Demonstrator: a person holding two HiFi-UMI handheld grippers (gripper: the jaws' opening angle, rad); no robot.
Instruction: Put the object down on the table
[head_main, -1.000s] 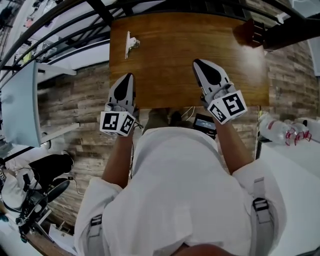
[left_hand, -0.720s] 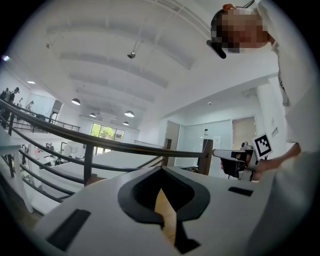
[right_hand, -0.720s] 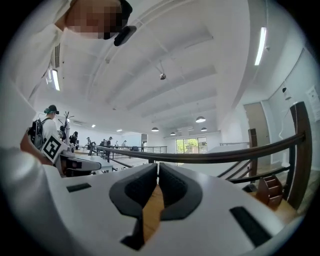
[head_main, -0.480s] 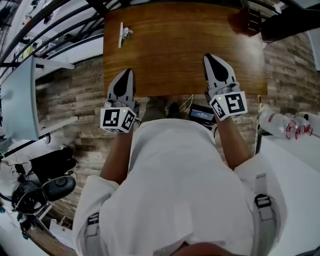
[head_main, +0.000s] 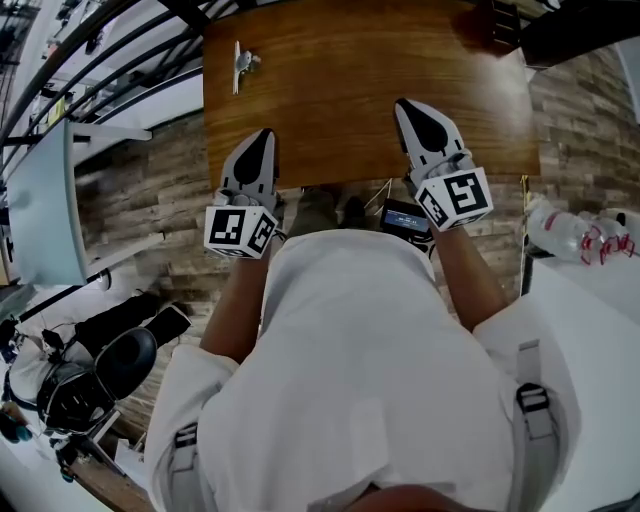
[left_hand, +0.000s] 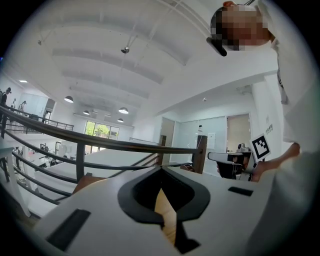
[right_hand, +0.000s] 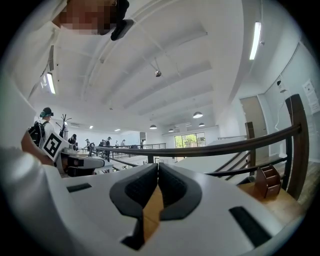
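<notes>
A wooden table (head_main: 340, 70) stands on a floor of wood-look planks, in a large, bright room with white ceilings and a dark handrail (right_hand: 225, 145) running past it. The object (head_main: 240, 66), a small silvery metal piece that looks like a clip, lies flat on the tabletop near its far left corner. Nothing touches it, and it is well apart from both grippers.

The left gripper (head_main: 262, 138) hovers over the near edge of the table, on the same side as the object and pointing toward it. In the left gripper view its jaws are pressed together at the tips (left_hand: 161, 171). Nothing is between them, and only a narrow sliver of the wood shows through the gap behind the tips.

The right gripper (head_main: 405, 106) reaches further over the tabletop, near its middle right. Its jaws are likewise closed on nothing (right_hand: 158, 166).

At the far right corner of the table sits a dark wooden organizer (head_main: 497, 22), which the right gripper view shows at its right edge (right_hand: 267, 182).

Below the near edge of the table, beside the right gripper's marker cube, a small dark device with a screen (head_main: 405, 218) shows.

To the right is a white surface (head_main: 590, 330) with plastic bottles (head_main: 560, 232) lying on it. At the lower left is a black chair (head_main: 110, 365).
</notes>
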